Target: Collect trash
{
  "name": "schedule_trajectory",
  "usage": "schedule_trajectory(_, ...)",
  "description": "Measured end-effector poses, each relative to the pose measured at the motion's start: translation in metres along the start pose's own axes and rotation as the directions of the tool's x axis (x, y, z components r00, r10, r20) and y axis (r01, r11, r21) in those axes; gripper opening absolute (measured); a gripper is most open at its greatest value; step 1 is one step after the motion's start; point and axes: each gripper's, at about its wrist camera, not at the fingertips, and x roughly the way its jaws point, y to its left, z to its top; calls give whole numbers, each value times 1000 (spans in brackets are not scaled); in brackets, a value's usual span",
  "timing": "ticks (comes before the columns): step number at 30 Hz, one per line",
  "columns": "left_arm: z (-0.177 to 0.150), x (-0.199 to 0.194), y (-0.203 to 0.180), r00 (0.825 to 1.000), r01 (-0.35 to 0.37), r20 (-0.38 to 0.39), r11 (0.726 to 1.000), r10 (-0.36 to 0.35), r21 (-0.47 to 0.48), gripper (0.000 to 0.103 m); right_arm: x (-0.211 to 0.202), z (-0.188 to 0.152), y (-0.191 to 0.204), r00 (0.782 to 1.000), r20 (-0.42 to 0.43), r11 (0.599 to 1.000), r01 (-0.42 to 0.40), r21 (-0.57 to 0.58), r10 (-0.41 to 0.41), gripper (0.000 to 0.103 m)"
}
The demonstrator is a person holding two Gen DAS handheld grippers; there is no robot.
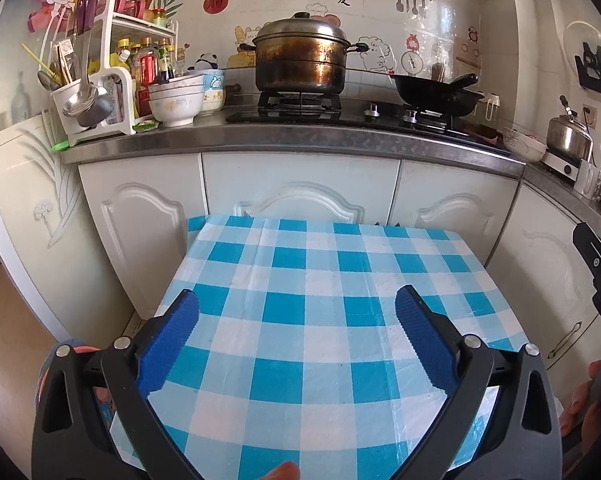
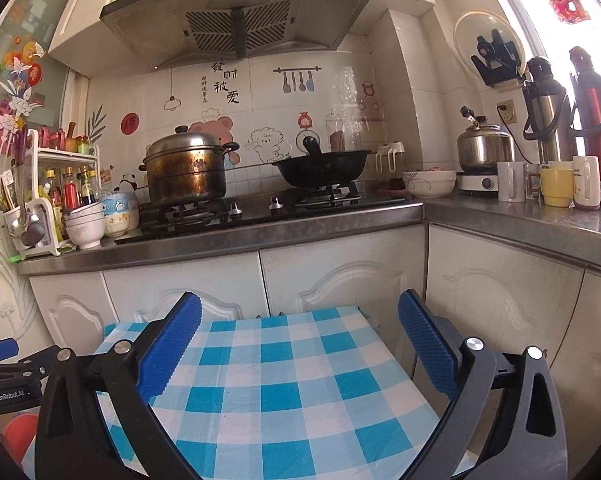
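Note:
A small table with a blue and white checked cloth (image 1: 320,320) fills the lower middle of the left wrist view, and the same checked cloth (image 2: 284,392) shows in the right wrist view. No trash shows on it. My left gripper (image 1: 296,304) hovers over the cloth, open, with nothing between its blue pads. My right gripper (image 2: 298,306) is held above the table's near part, also open and empty. The right gripper's black body (image 1: 598,276) shows at the right edge of the left wrist view. An orange-red round object (image 2: 18,436) sits low at the left, partly hidden.
White cabinet doors (image 1: 308,192) stand just beyond the table under a steel counter (image 1: 284,140). On the stove sit a steel steamer pot (image 1: 300,60) and a black wok (image 1: 436,94). A seasoning rack with bowls (image 1: 176,100) is at left, a kettle (image 2: 484,146), mugs and flasks at right.

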Motion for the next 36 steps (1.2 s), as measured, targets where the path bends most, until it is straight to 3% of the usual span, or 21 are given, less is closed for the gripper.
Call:
schedule_trajectory(9, 12, -24, -16, 994, 20, 109, 1000, -21, 8, 99, -20, 12, -6, 997, 73, 1000, 2, 10, -3, 98)
schedule_trajectory(21, 16, -28, -28, 989, 6, 149, 1000, -8, 13, 99, -38, 20, -8, 990, 144, 1000, 15, 6, -16, 98)
schedule_trajectory(36, 20, -48, -43, 962, -72, 268, 996, 56, 52, 99, -63, 28, -6, 975, 224, 1000, -16, 24, 10, 98)
